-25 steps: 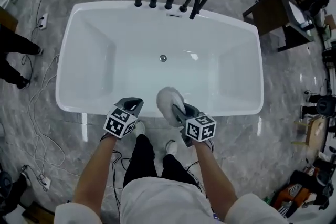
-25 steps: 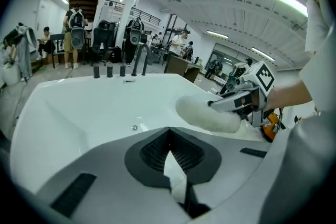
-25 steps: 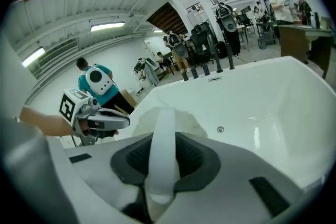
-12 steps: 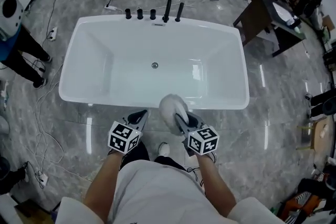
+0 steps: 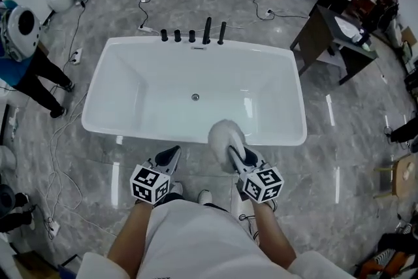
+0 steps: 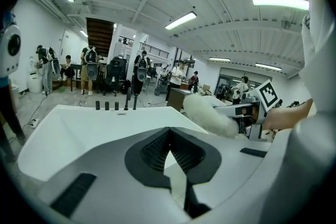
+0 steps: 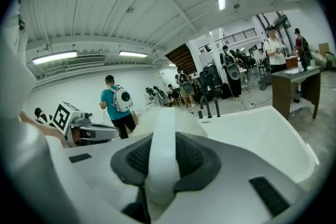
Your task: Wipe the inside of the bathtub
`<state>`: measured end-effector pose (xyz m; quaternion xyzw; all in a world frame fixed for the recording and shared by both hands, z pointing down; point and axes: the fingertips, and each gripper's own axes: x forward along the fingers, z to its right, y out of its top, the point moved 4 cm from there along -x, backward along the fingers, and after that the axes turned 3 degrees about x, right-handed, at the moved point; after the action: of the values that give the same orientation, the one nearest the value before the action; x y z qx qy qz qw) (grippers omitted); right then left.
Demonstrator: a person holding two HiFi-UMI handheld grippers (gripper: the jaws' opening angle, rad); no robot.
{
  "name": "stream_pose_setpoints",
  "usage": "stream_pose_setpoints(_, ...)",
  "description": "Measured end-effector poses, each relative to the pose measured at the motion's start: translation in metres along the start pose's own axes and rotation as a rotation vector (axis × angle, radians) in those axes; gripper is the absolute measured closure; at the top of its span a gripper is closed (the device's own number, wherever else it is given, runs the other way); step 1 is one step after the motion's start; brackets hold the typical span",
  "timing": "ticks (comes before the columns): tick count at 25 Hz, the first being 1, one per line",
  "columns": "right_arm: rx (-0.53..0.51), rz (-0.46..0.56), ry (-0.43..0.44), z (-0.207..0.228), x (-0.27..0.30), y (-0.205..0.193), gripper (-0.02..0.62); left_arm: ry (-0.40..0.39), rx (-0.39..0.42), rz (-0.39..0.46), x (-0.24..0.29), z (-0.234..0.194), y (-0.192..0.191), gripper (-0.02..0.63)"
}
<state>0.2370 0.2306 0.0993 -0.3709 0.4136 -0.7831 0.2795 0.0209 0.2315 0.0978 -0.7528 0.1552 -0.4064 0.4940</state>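
Note:
The white bathtub (image 5: 124,131) lies crosswise in front of me in the head view, with black taps (image 5: 206,31) on its far rim and a drain (image 5: 195,97) in its floor. My right gripper (image 5: 236,155) is shut on the white handle of a fluffy white wiping pad (image 5: 226,132), which hangs over the tub's near rim. In the right gripper view the handle (image 7: 162,149) runs between the jaws. My left gripper (image 5: 167,157) is shut and holds nothing, just short of the near rim. The pad (image 6: 207,115) also shows in the left gripper view.
Grey marble floor surrounds the tub, with cables (image 5: 55,140) trailing at the left. A person in blue with a white backpack (image 5: 23,32) stands at the left. A dark table (image 5: 336,32) stands at the back right, and other people and chairs stand beyond the tub.
The tub has slid away in the head view and both grippers have drawn back from above its near rim. The pad stays in the right gripper. The person in blue has come into view.

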Motion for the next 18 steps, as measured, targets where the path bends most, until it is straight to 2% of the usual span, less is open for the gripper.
stream_pose_setpoints(3, -0.025, 0.026, -0.022, -0.007, -0.007, 0.010, 0.502, 0.027, 0.004, 0.025, -0.018, -0.015, 0.006, 0.600)
stream_pose_setpoints(10, -0.010, 0.063, -0.073, -0.018, -0.015, 0.015, 0.502, 0.050, 0.003, 0.056, -0.053, -0.053, 0.015, 0.600)
stream_pose_setpoints(18, 0.013, 0.083, -0.159, -0.022, -0.025, 0.012, 0.502, 0.061, 0.017, 0.101, -0.058, -0.082, 0.031, 0.600)
